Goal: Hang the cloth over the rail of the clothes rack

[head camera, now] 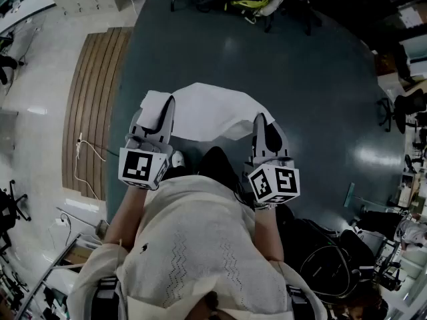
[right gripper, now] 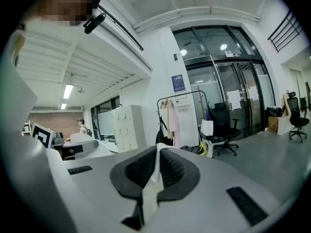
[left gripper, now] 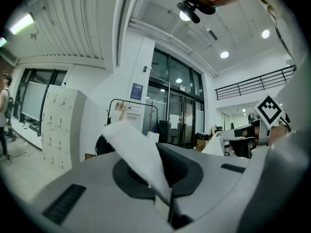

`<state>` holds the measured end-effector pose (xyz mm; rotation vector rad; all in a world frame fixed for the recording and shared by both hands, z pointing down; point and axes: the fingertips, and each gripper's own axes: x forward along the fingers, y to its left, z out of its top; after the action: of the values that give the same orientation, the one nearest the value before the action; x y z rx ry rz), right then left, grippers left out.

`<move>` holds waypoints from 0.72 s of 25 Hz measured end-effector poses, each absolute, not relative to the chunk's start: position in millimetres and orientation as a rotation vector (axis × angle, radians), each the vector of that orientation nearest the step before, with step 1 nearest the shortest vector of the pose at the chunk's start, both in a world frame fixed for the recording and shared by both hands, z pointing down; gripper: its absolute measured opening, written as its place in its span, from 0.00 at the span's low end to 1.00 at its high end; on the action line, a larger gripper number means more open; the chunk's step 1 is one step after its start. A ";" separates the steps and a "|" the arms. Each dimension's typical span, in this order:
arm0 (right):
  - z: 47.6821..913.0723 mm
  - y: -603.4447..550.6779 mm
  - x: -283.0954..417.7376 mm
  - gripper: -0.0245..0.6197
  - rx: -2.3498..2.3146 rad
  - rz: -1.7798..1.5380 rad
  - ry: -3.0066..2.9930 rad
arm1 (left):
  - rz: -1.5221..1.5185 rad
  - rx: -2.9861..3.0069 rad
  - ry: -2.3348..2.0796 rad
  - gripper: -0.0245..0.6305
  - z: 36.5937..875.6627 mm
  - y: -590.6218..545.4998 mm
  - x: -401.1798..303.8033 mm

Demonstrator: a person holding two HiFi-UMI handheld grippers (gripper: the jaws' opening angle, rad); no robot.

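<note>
Cloth (head camera: 207, 115), stretched across the middle of the head view above the dark floor (head camera: 300, 99), is pinched at one edge by our left gripper (head camera: 162, 105) and at the other by our right gripper (head camera: 261, 120). We judge either corner could slip free in carrying, since the clothes rack (right gripper: 179, 97) stands well apart, mid-frame in the right gripper view. The blue wall sign (right gripper: 178, 83) above it is too small to read.
</note>
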<state>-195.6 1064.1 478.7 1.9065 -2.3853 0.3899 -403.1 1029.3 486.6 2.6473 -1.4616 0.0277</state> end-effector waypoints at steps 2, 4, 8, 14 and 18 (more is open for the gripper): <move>482.5 1058.6 -194.9 0.07 1.906 0.409 -2.373 | 0.034 2.620 -1.472 0.06 490.1 1021.4 -407.9; 486.1 1050.6 -191.6 0.07 1.911 0.427 -2.360 | 0.046 2.607 -1.474 0.06 492.7 1012.5 -407.7; 494.8 1013.0 -175.6 0.07 1.922 0.452 -2.344 | 0.094 2.617 -1.468 0.06 499.0 975.8 -390.6; 517.5 928.5 -137.6 0.07 1.866 0.483 -2.338 | 0.163 2.593 -1.458 0.06 516.3 891.6 -345.0; 520.9 856.4 -92.9 0.07 1.857 0.525 -2.355 | 0.177 2.607 -1.466 0.06 511.9 823.3 -297.0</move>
<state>-92.9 856.4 520.9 1.8565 -2.3554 0.5253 -297.0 823.3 511.9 2.6070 -1.4663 0.1766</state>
